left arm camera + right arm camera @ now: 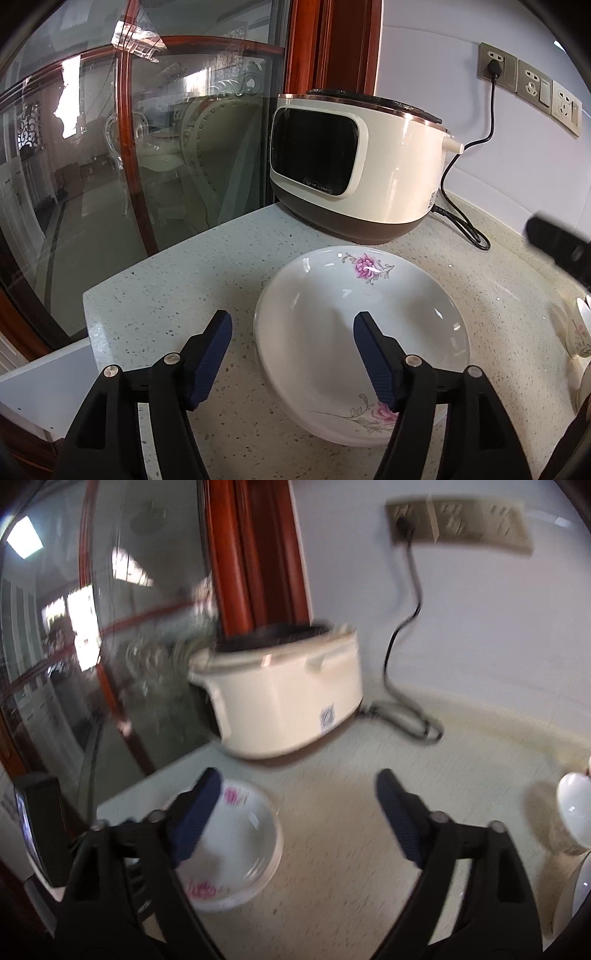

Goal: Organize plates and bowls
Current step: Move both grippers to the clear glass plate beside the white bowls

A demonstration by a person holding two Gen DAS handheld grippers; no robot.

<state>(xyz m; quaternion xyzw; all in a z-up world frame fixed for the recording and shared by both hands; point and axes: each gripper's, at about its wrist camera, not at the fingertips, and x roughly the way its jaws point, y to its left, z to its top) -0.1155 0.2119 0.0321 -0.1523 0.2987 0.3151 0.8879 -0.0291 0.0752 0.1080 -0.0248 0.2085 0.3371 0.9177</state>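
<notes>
A white plate with pink flowers (362, 332) lies on the speckled countertop (166, 288), seemingly on top of another plate. My left gripper (291, 325) is open and empty; its right finger hangs over the plate's near rim, its left finger over the counter. The plate also shows in the blurred right wrist view (240, 834), low left. My right gripper (295, 786) is open and empty above the counter, right of the plate. White bowls (572, 808) stand at the right edge; one shows in the left wrist view (580, 332).
A cream rice cooker (354, 166) stands behind the plate, its black cord (461, 218) running to wall sockets (532, 85). A glass door with a red wooden frame (129, 147) borders the counter's left. The counter's left edge drops off near my left gripper.
</notes>
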